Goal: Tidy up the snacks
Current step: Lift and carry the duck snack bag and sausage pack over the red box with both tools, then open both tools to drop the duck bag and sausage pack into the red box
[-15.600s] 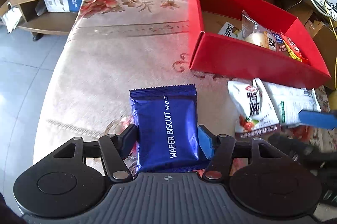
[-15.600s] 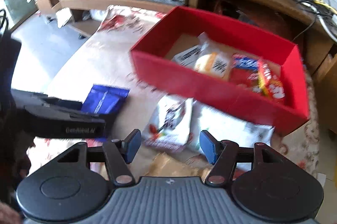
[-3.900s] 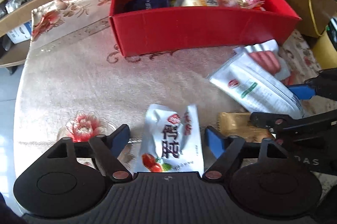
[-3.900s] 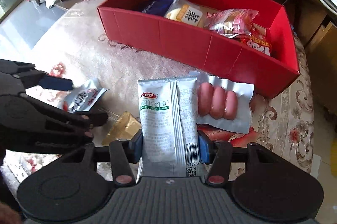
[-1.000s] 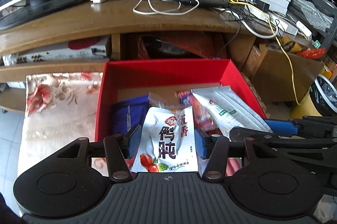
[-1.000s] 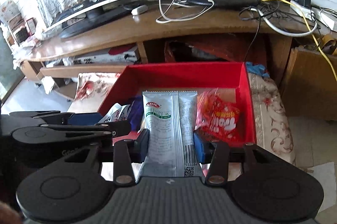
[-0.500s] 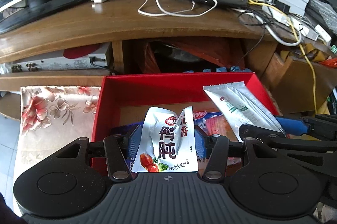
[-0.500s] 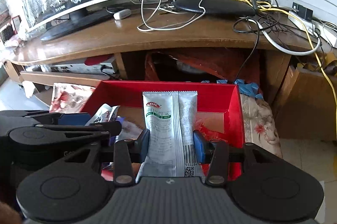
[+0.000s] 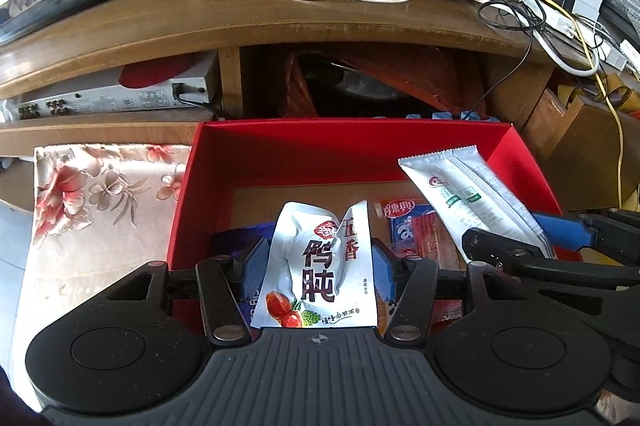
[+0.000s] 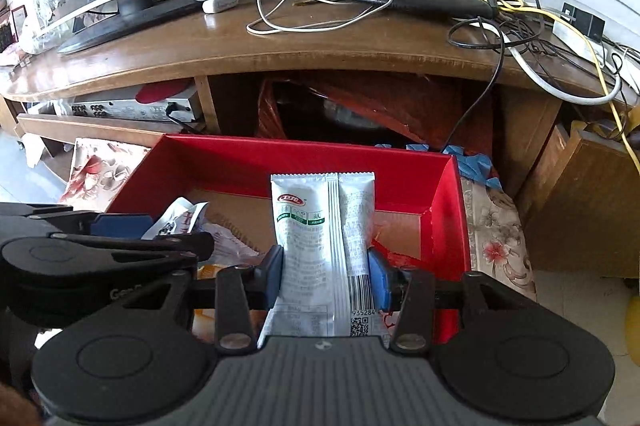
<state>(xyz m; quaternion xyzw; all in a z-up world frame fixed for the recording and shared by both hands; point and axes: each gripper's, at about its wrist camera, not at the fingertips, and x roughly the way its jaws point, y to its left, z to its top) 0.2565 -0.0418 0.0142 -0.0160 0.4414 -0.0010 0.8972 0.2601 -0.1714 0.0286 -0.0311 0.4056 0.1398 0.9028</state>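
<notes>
My left gripper [image 9: 318, 268] is shut on a white snack pouch with dark Chinese lettering [image 9: 320, 274] and holds it over the red box [image 9: 352, 149]. My right gripper [image 10: 326, 276] is shut on a long white packet with a red logo [image 10: 316, 242] and holds it over the same red box [image 10: 280, 157]. The white packet also shows in the left wrist view [image 9: 468, 193], to the right. In the box lie a blue wafer pack [image 9: 236, 238] and red snack packs [image 9: 416, 230].
The box sits on a floral cloth [image 9: 92, 193] in front of a wooden TV stand [image 9: 240, 13] with a monitor, a router and tangled cables. A cardboard box [image 10: 584, 201] stands to the right.
Both grippers have moved forward over the red box with their packets still held. The box's far wall and the TV stand are closer now.
</notes>
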